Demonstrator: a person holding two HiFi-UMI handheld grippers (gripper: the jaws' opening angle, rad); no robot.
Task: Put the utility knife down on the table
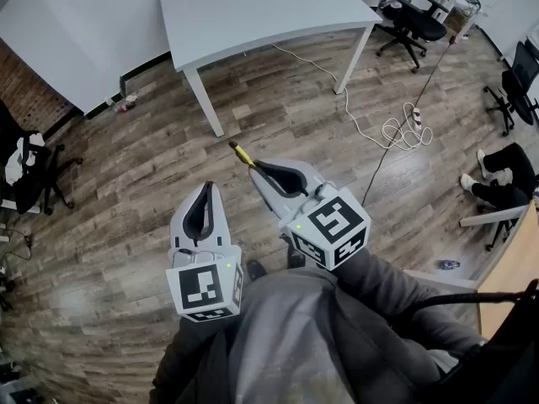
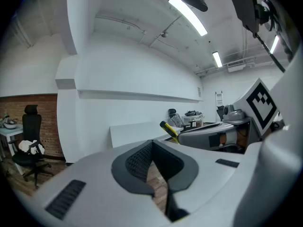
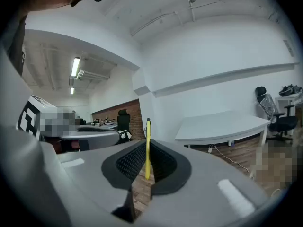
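My right gripper is shut on a thin yellow utility knife, whose black-and-yellow end sticks out past the jaw tips toward the white table. In the right gripper view the knife stands upright, clamped between the dark pads, with the white table well ahead to the right. My left gripper hangs beside it over the floor, jaws shut with nothing between them. From the left gripper view the knife's tip pokes out of the right gripper on the right.
Wood plank floor lies below both grippers. A white cable with a power strip trails from the table's right leg. Black office chairs stand at the back right and another chair at the left. A person's legs show at the right edge.
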